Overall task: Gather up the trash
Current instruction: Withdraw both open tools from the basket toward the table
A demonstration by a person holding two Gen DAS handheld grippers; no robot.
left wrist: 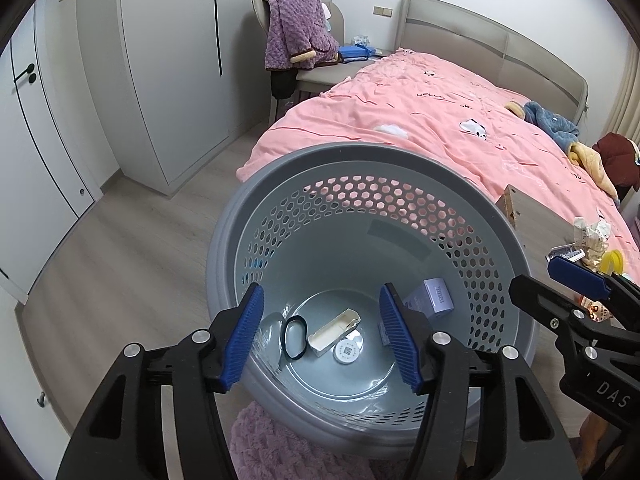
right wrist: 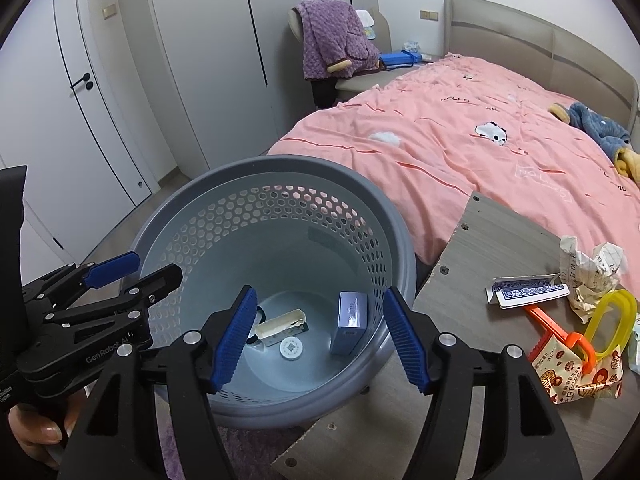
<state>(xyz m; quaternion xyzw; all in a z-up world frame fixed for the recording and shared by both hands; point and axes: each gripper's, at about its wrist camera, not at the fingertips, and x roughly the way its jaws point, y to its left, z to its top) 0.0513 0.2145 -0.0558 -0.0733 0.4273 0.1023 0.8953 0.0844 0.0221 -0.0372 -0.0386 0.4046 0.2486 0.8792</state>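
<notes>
While agape, jaws above basket point(left wrist: 224, 240)

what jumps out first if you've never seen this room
The grey perforated plastic basket fills the foreground beside the bed, with a lilac carton and a round white disc at its bottom. Behind it spreads the pink quilt. At right, crumpled white paper lies on a grey wooden board.

even, cool indoor light, soft shadows; faint glare on the basket point(left wrist: 496, 216) floor, both views sharp, fisheye bending edges, dark vignette at corners.
</notes>
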